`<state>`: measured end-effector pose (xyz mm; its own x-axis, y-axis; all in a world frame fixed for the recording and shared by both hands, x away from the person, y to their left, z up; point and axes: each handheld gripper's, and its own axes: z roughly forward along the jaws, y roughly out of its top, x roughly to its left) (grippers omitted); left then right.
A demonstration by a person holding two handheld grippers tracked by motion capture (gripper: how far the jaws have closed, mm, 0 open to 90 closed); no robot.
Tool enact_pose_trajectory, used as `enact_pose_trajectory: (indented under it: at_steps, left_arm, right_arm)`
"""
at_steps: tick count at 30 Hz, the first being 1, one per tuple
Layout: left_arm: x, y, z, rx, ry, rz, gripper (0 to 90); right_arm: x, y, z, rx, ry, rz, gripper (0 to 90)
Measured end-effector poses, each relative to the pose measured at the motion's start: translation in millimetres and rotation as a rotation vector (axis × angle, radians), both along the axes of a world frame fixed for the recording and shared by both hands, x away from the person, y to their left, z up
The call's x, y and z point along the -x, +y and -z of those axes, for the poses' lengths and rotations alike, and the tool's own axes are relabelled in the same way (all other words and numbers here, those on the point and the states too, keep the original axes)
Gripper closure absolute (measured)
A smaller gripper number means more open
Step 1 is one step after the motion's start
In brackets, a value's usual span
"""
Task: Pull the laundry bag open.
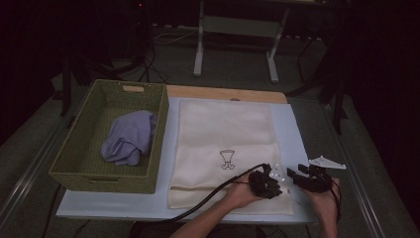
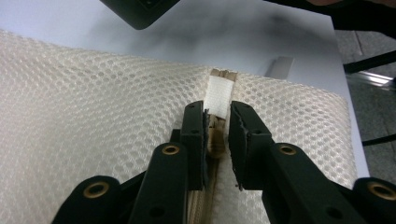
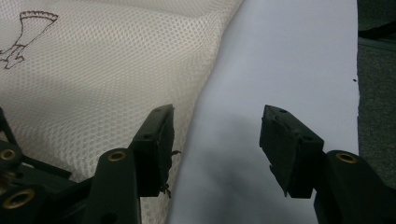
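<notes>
A cream mesh bag with a small printed logo lies flat on the pale table. At the bag's near right corner my left gripper is down on the mesh. In the left gripper view its jaws pinch the tan zipper pull, just short of a white fabric tab at the zipper's end. My right gripper hovers just right of it. Its jaws stand wide open over bare table, beside the bag's edge.
A green wicker basket stands at the left of the table with a lavender cloth inside. A wooden strip runs along the table's far edge. White frame legs stand on the floor behind. The table's right edge is close to my right gripper.
</notes>
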<state>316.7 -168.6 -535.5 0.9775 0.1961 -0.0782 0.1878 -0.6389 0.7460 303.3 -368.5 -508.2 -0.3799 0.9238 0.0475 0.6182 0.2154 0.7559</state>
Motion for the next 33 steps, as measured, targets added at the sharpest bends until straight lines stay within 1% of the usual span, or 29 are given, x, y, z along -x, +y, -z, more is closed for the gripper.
enact_pose_trajectory:
  at_steps: [2, 3, 7, 9, 11, 15, 19, 25, 28, 29, 32, 33]
  left_arm:
    - [-0.3, -0.8, -0.1, -0.002, -0.001, -0.001, 80.5]
    - [-0.8, -1.1, -0.4, -0.006, -0.002, -0.007, 80.5]
    - [-5.2, 0.3, 0.2, 0.009, 0.048, -0.016, 81.8]
    - [-6.3, 0.5, 0.4, 0.012, 0.058, -0.018, 81.8]
    - [-5.9, 0.1, 0.4, 0.01, 0.054, -0.019, 81.6]
    - [-3.1, -2.0, 0.6, -0.002, 0.019, -0.018, 80.0]
    - [-1.1, -2.8, 1.0, -0.004, 0.001, -0.019, 81.1]
    - [-1.6, -0.1, 1.8, 0.016, 0.014, -0.024, 82.2]
    - [-3.1, 1.3, 1.8, 0.028, 0.031, -0.027, 82.3]
    - [-3.5, 2.0, 1.7, 0.03, 0.034, -0.027, 82.3]
    - [-3.6, 3.2, 1.4, 0.041, 0.034, -0.029, 82.3]
    - [-3.8, 4.0, 1.2, 0.049, 0.036, -0.03, 82.3]
  right_arm:
    - [0.0, -0.1, 0.0, -0.001, 0.0, 0.0, 44.5]
    - [0.0, -0.1, 0.0, -0.001, 0.0, 0.0, 44.5]
    - [0.4, -0.8, -0.5, -0.004, 0.0, 0.001, 44.5]
    - [0.5, -1.6, -0.5, -0.005, -0.001, 0.003, 44.5]
    - [0.4, -1.6, -0.2, -0.005, -0.002, 0.003, 44.5]
    - [0.0, -0.5, 0.2, -0.002, 0.003, 0.001, 44.5]
    - [-0.2, 0.5, 0.6, 0.001, 0.008, -0.005, 44.4]
    - [0.8, -3.0, -0.6, -0.002, 0.017, -0.013, 44.6]
    - [2.5, -7.0, -3.0, -0.006, 0.027, -0.02, 45.7]
    - [3.8, -9.5, -4.7, -0.012, 0.035, -0.028, 46.0]
    - [5.2, -10.8, -6.1, -0.003, 0.047, -0.043, 46.1]
    - [7.8, -10.8, -7.0, -0.001, 0.061, -0.06, 46.0]
